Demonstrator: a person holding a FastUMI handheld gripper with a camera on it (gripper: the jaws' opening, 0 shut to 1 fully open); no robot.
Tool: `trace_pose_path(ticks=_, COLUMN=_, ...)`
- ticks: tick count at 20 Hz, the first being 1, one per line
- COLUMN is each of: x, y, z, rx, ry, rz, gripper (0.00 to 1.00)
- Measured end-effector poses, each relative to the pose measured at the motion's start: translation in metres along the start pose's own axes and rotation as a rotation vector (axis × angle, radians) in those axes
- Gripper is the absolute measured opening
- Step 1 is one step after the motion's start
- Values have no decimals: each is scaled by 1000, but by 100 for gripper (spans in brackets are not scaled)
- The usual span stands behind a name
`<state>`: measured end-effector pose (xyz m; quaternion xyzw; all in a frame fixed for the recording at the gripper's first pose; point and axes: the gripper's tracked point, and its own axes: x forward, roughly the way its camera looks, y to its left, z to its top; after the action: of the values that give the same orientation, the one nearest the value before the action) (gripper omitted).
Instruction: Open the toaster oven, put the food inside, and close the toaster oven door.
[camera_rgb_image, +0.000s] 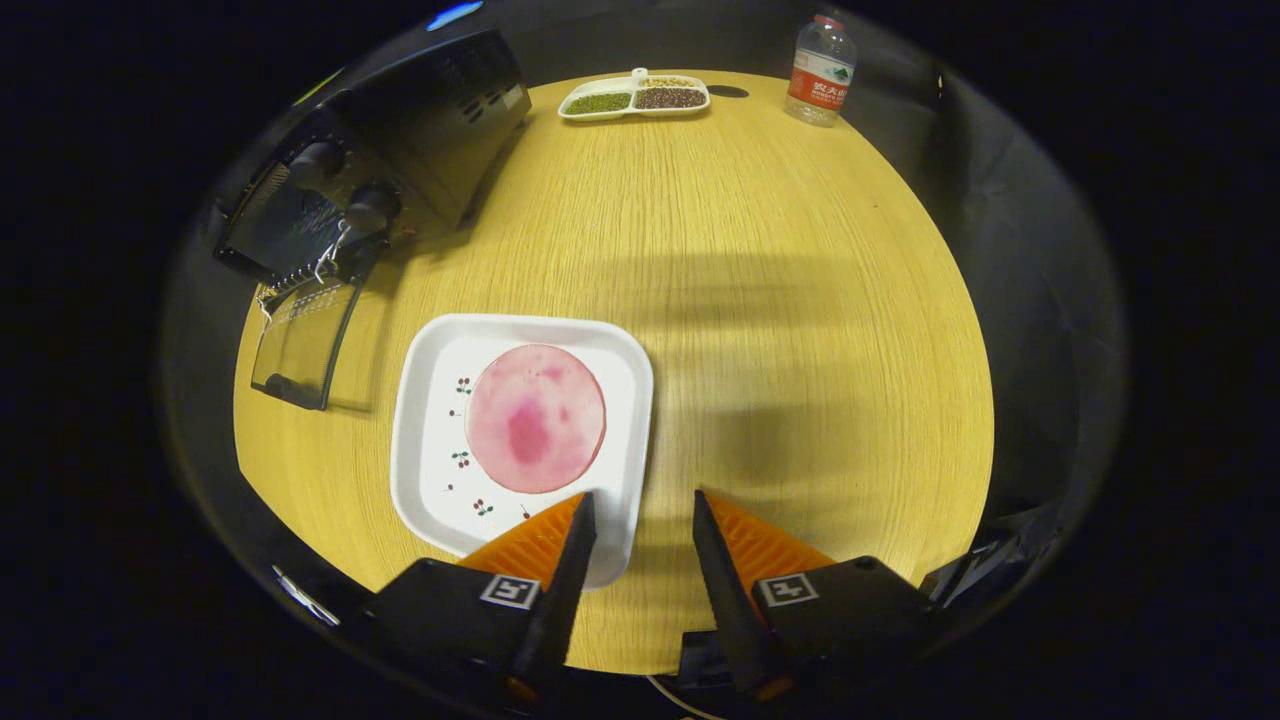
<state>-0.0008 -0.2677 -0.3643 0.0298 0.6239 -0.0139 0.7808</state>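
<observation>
A round pink slice of food (536, 418) lies on a white square plate (430, 400) with small cherry prints, on the wooden table. The plate sits just ahead of my fingers, mostly ahead of the left one, whose tip overlaps the plate's near rim. My gripper (642, 498) is open, with bare table between the fingers. The black toaster oven (400, 150) stands far off at the left, beyond the plate. Its glass door (305, 340) is folded down flat toward the table, and a wire rack shows at its mouth.
A white divided dish (634, 98) with green and dark beans sits at the table's far edge. A plastic water bottle (820, 70) stands to its right. The round wooden table (800, 300) spreads wide to the right of the plate.
</observation>
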Motion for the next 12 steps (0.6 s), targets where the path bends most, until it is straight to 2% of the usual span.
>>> trace_pose_path(ticks=1, x=4, y=1, z=2, rx=4, ry=-6, rz=4, gripper=58)
trace_pose_path(ticks=3, x=-2, y=2, z=4, rx=-1, ry=1, rz=1, gripper=56)
trace_pose_path(ticks=5, x=0, y=8, z=5, rx=25, ry=16, rz=28, gripper=45)
trace_pose_path(ticks=6, x=-1, y=10, z=6, rx=47, ry=27, rz=34, gripper=36)
trace_pose_path(ticks=7, x=2, y=10, z=4, rx=53, ry=35, rz=36, gripper=21)
trace_pose_path(ticks=9, x=2, y=9, z=7, rx=38, ry=18, rz=53, gripper=20)
trace_pose_path(ticks=12, x=10, y=10, z=7, rx=94, ry=8, rz=90, gripper=5)
